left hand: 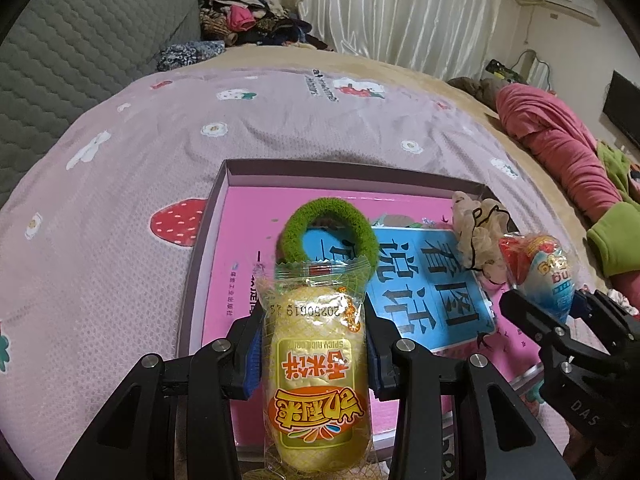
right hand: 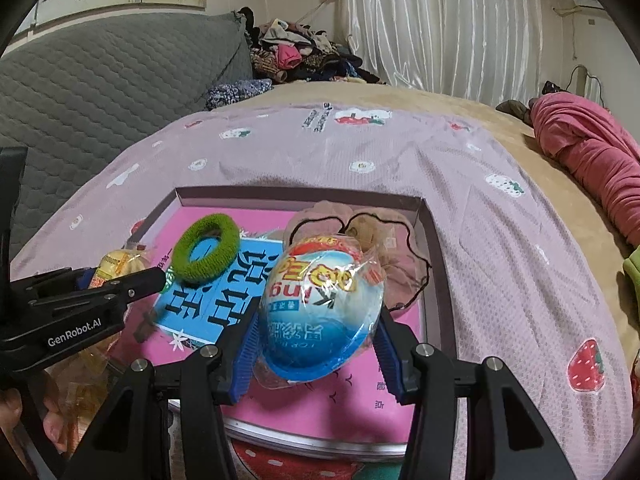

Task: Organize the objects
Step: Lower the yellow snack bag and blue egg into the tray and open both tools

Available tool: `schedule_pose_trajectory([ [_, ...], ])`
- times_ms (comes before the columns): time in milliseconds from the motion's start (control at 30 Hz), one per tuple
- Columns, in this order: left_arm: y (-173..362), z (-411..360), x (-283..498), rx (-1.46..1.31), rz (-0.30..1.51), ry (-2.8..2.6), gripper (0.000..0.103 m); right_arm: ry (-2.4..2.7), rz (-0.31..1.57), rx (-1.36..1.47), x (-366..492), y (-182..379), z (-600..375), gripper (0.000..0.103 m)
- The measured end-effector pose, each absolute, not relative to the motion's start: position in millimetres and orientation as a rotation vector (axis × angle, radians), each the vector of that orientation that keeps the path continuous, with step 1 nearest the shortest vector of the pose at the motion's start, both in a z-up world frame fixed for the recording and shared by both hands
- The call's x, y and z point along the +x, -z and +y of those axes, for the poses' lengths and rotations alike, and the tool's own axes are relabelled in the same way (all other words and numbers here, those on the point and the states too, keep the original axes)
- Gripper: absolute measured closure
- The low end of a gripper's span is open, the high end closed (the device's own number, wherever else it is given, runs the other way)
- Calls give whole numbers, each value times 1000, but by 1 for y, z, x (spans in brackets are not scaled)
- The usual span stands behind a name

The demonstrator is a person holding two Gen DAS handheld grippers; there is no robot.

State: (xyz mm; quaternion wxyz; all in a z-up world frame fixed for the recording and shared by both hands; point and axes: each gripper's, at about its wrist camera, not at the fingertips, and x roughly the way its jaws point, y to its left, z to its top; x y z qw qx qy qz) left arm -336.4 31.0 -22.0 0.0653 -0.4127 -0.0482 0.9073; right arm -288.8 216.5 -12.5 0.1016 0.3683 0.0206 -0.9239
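Note:
My left gripper [left hand: 316, 344] is shut on a yellow rice-cracker snack packet [left hand: 316, 364], held above the near end of a shallow pink box [left hand: 208, 232]. My right gripper [right hand: 316, 344] is shut on a blue-and-white egg-shaped wrapped snack [right hand: 320, 312], also over the box [right hand: 432, 248]; the egg also shows in the left wrist view [left hand: 540, 272]. In the box lie a green fuzzy hair tie [left hand: 328, 232], also in the right wrist view [right hand: 206, 254], and a beige scrunchie [left hand: 480, 240], which the right wrist view shows behind the egg [right hand: 396, 240]. A blue label [left hand: 428, 292] covers the box floor.
The box rests on a pink strawberry-print cloth [left hand: 160, 148] over a bed. A grey quilted headboard [left hand: 80, 40] stands at the left, a clothes pile [left hand: 248, 12] at the back, and a pink bundle [left hand: 560, 140] at the right.

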Motion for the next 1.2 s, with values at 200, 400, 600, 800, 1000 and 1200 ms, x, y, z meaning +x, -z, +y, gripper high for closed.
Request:
schedule_pose_trajectory([
  [200,31,29,-341,-1295,-153,-2728,62,2706,66,1162,-295,25,217,51],
  [400,37,25,-345,-1340,-176,-2720,62,2693,58,1222,-300,34,218,51],
  [600,40,19,-349,-1355,-194,-2717,61,2688,56,1248,-300,38,219,51],
  [800,43,18,-352,-1367,-202,-2711,61,2683,70,1262,-301,41,217,51],
  [1000,45,18,-354,-1385,-205,-2706,61,2679,75,1277,-302,43,216,51],
  [1200,45,17,-354,-1399,-199,-2709,52,2679,61,1273,-301,43,218,50],
])
